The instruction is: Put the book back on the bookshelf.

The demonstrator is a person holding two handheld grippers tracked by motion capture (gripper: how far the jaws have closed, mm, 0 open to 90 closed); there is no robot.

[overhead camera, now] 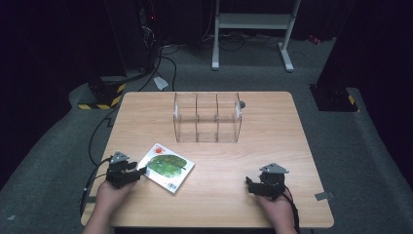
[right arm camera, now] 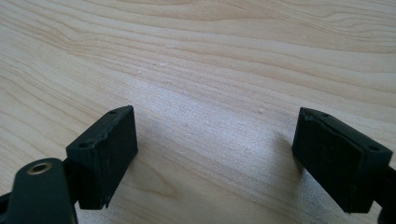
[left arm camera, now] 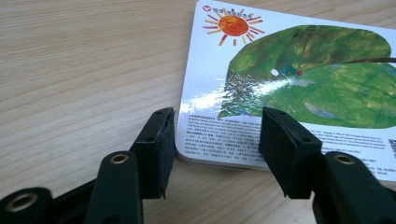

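Table (overhead camera: 272,204): light wood grain, square-cornered, lit bright from above.
Floor (overhead camera: 341,141): grey carpet, dim toward the edges.
Frame (overhead camera: 287,53): white metal legs and a shelf, standing behind the table.
Cables (overhead camera: 165,63): black, trailing over the floor at the back left.
Hazard block (overhead camera: 104,95): black and yellow stripes, by the table's far left corner.
Walls: too dark to make out.

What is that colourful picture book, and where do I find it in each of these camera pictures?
High view: the picture book lies flat at the table's near left, just ahead of the left gripper.
Left gripper view: its near corner sits between the two black jaws, which do not press it.
Right gripper view: bare wood between the open jaws.
Shared landmark: the book's green leaf cover.
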